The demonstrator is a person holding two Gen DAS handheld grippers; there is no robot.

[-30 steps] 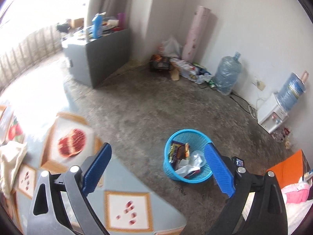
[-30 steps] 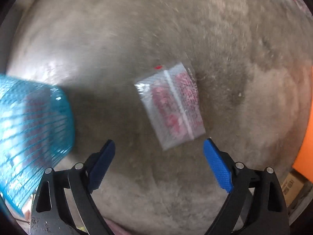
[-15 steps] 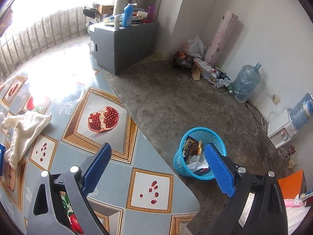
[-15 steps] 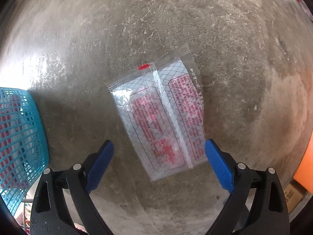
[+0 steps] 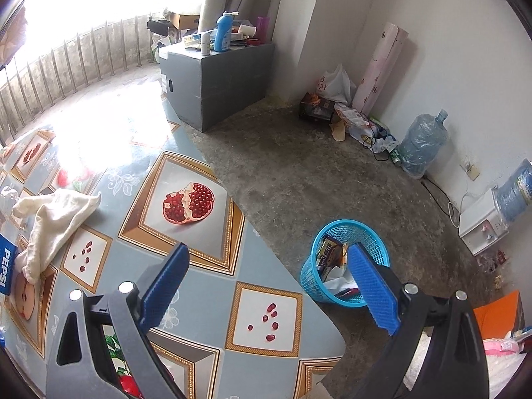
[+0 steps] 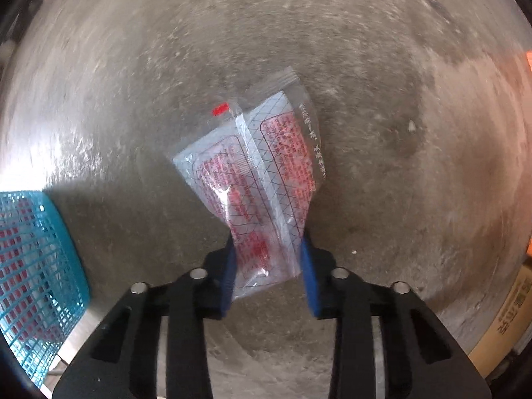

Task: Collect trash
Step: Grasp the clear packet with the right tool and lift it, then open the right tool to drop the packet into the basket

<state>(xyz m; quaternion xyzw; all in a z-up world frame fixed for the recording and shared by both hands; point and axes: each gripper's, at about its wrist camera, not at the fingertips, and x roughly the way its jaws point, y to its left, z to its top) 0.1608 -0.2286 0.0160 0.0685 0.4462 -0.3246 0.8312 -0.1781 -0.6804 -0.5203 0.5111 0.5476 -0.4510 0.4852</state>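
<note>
A clear plastic bag (image 6: 266, 153) with red print lies on the concrete floor, straight below in the right wrist view. My right gripper (image 6: 267, 249) points down at it and its jaws are closing. The blue pads squeeze the bag's near end, which buckles upward between them. A blue mesh trash basket (image 6: 36, 259) stands just left of that gripper. In the left wrist view the same basket (image 5: 309, 276) holds wrappers and paper, on the floor beyond the table's edge. My left gripper (image 5: 269, 256) hangs open and empty above the table (image 5: 199, 299).
A white cloth (image 5: 53, 219) and a blue Pepsi item (image 5: 6, 266) lie at the table's left. A grey box (image 5: 216, 79) with bottles on top, a pile of bags (image 5: 335, 89), water jugs (image 5: 422, 143) and a white dispenser (image 5: 482, 229) line the walls. Bare concrete lies between them.
My right gripper came down onto the bag and its jaws closed from wide open onto the bag's near end, crumpling it. The left view swung from the floor toward the table.
</note>
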